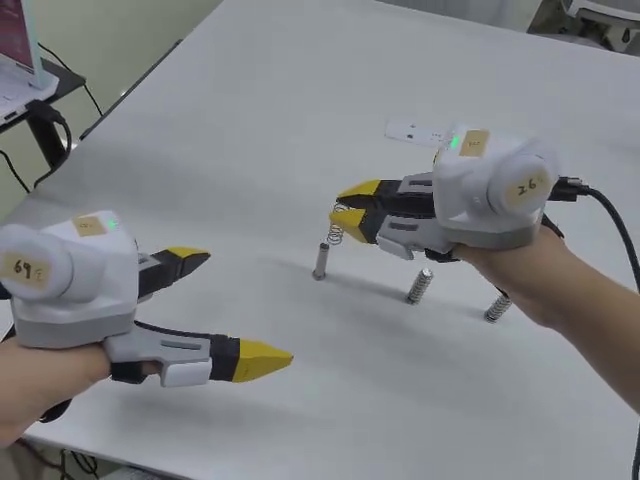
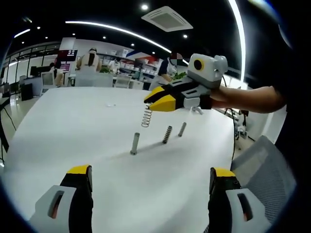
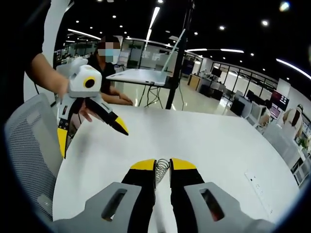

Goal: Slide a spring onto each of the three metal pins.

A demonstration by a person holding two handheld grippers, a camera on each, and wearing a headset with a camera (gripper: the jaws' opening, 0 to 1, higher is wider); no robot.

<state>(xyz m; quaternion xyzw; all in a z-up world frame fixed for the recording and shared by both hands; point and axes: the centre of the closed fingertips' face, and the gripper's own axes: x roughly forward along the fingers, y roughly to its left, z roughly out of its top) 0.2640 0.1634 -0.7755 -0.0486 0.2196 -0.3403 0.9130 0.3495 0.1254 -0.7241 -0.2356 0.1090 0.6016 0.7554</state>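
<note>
Right hand-held gripper [image 1: 350, 207] pinches a spring [image 1: 335, 234] just above the bare pin [image 1: 321, 261]; left hand-held gripper [image 1: 243, 305] stands wide. Centre the spring's lower end over the pin, then lower.

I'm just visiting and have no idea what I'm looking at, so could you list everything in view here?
table: one, white, under everything.
bare pin: one, grey metal, upright, leftmost of three.
middle pin: one, wearing a spring.
right-hand pin: one, wearing a spring.
loose spring: one, silvery, hanging from the right gripper near the bare pin's top.
flat strip: one, white, on the table beyond the pins.
laptop: one, pale, on a dark stand off the table's left.
mesh chair: one, grey, beside the table.
cable: one, black, trailing from the right gripper.
left gripper: one, white-grey, yellow tips, open.
right gripper: one, same colours, shut on the loose spring.
left hand, right hand: one holding each gripper.
</note>
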